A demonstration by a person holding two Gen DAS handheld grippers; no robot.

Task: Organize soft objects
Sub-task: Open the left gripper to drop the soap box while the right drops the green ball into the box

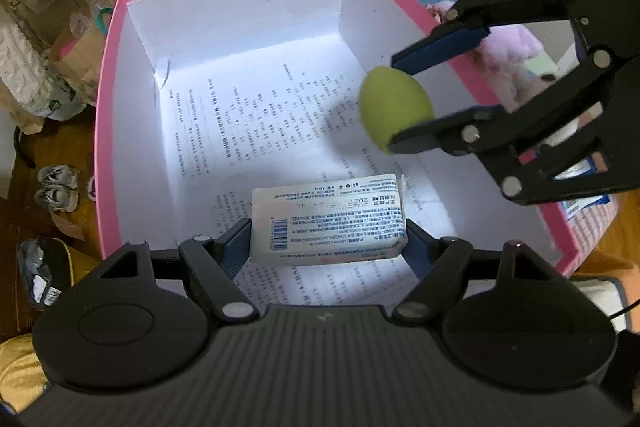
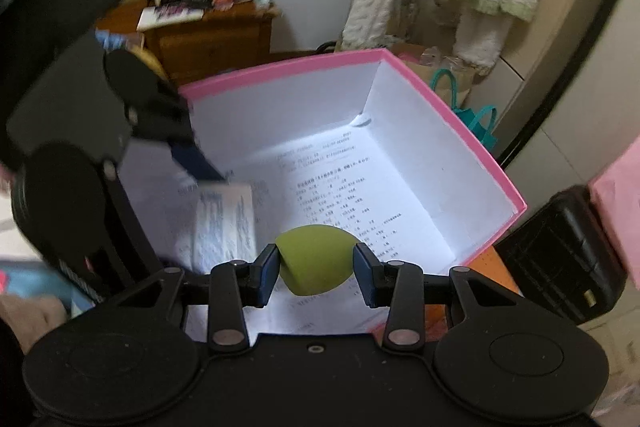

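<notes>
Gripping tissue pack (image 1: 326, 223) w/ left claw (image 1: 328, 247), green sponge (image 2: 316, 261) w/ right claw (image 2: 316, 277), over pink box (image 1: 108, 75).

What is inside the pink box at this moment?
Printed paper sheets line the floor of the pink box. The tissue pack and the green sponge are held over it by the two grippers. The floor beneath the pack is hidden.

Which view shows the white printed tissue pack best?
The left wrist view: the white printed tissue pack sits sharp between the left tongs, label and barcode visible. The right wrist view shows it blurred, partly hidden behind that gripper.
</notes>
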